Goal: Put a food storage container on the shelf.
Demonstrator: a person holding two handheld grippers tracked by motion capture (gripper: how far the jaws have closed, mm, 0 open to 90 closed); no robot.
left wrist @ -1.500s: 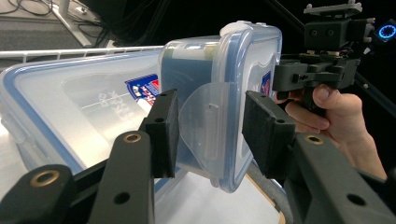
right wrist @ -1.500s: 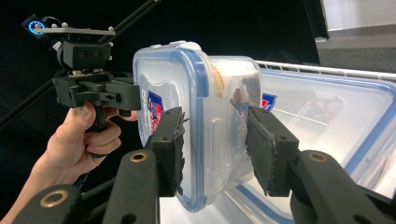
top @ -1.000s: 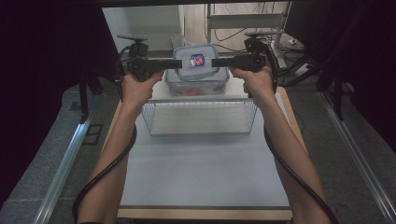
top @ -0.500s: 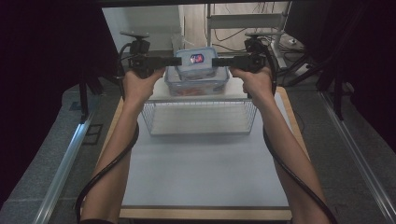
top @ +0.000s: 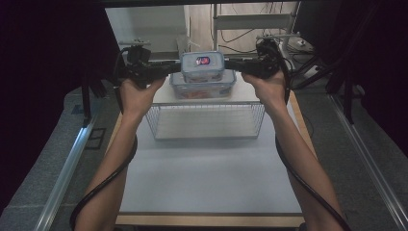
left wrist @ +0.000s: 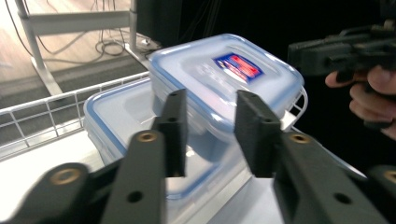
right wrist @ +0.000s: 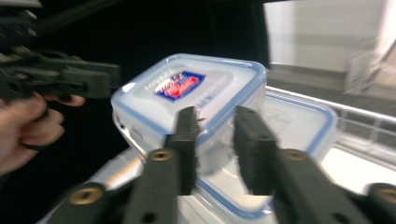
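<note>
While the small clear plastic box with the blue-rimmed lid (top: pixel 202 66) sits stacked on a larger clear lidded box (top: pixel 203 86) at twelve o'clock on the table (top: pixel 207 168), I bring my left tongs (top: pixel 169 70) from nine o'clock and my right tongs (top: pixel 235 64) from three. Both have just been closing, each jaw pair straddling a short end of the small box, so that I can lift it level. Whether the pads press yet, I cannot tell.

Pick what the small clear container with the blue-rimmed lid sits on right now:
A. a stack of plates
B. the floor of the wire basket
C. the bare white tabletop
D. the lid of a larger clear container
D: in the left gripper view the small container sits on the lid of the larger container, and the high view shows the same stack on a white shelf behind the wire basket.
</note>
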